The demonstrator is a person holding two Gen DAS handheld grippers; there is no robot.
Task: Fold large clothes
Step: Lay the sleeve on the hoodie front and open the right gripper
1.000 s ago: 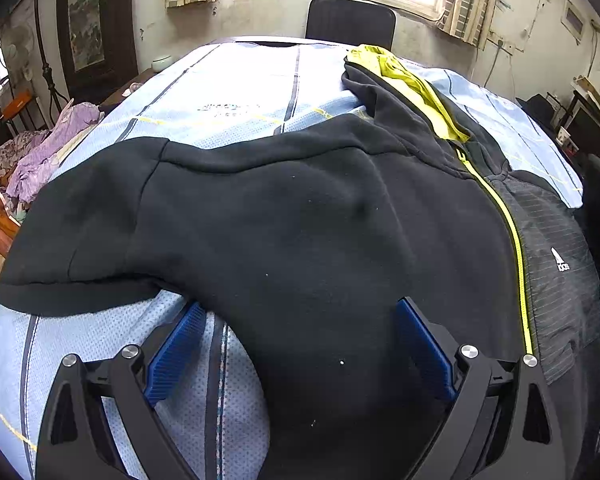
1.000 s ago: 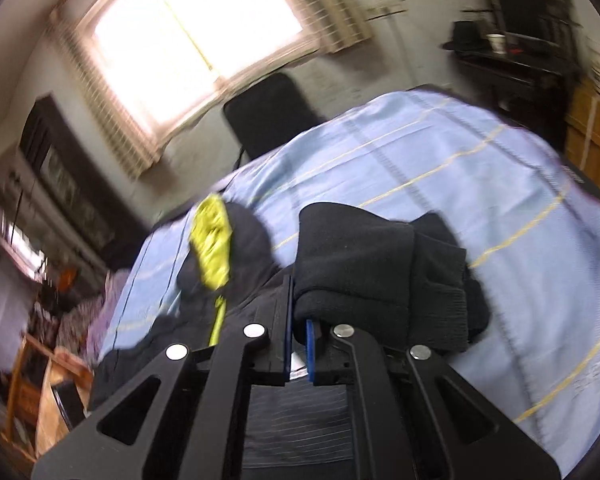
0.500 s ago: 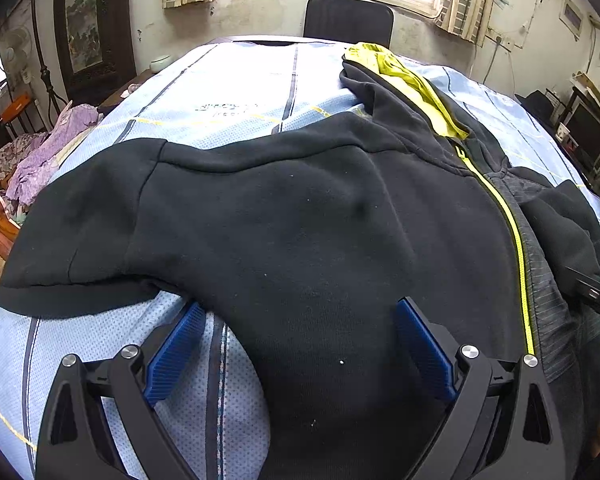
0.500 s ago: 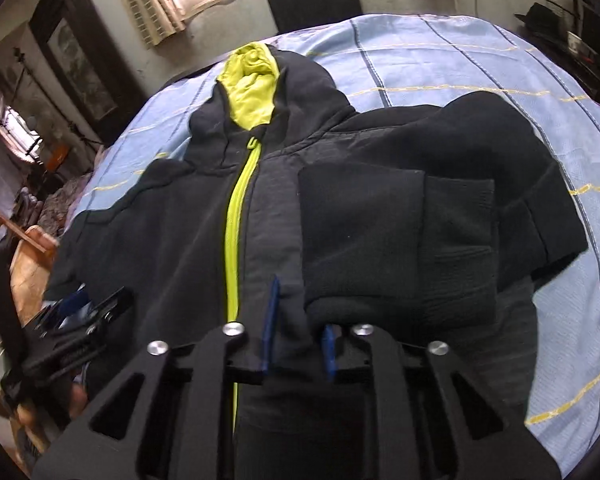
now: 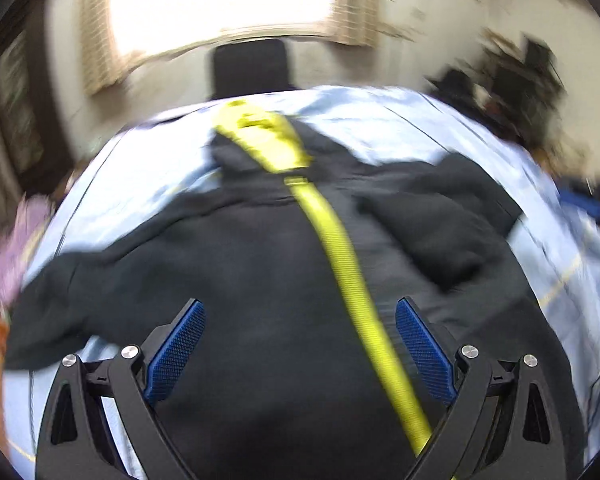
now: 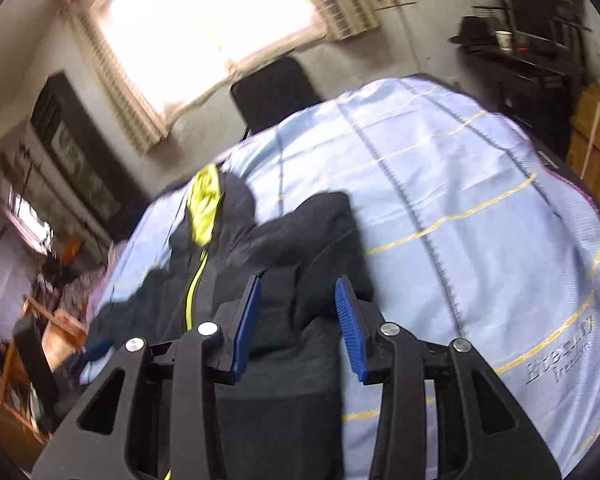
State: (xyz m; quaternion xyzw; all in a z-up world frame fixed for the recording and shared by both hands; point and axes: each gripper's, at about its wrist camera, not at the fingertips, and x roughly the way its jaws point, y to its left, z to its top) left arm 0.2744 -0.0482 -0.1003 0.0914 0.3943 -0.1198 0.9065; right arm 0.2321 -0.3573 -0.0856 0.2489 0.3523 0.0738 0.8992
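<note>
While both wrist cameras blur, I see the black hooded jacket (image 5: 260,280) lying front-up across the light-blue bedsheet (image 6: 460,208), its yellow-green zipper (image 5: 340,248) running from the hood down toward my left gripper (image 5: 300,344). That gripper's 2 blue pads (image 5: 176,354) stand wide apart over the jacket's lower body, with nothing caught between them; the zipper passes between the pads, nearer the right-hand 1. In the left wrist view, 1 sleeve (image 5: 52,312) stretches out flat toward the left edge of the bed, while the other sleeve (image 5: 448,232) lies doubled over onto the jacket's chest, right of the zipper.

My right gripper (image 6: 298,320) is also parted, though less widely, its 2 blue pads (image 6: 350,328) framing the folded sleeve (image 6: 312,240) without closing on it. I cannot tell whether the pads touch the cloth. The hood's yellow-green lining (image 6: 204,200) faces up at the far end of the garment, toward a black chair (image 6: 274,92) that stands beneath a bright window (image 6: 204,28). The sheet carries thin yellow and dark grid lines and printed lettering near its right edge. A dark shelf with a white cup (image 6: 503,39) stands at the room's right side, and a pinkish-purple cloth (image 5: 16,248) shows blurred beside the bed's left edge.
</note>
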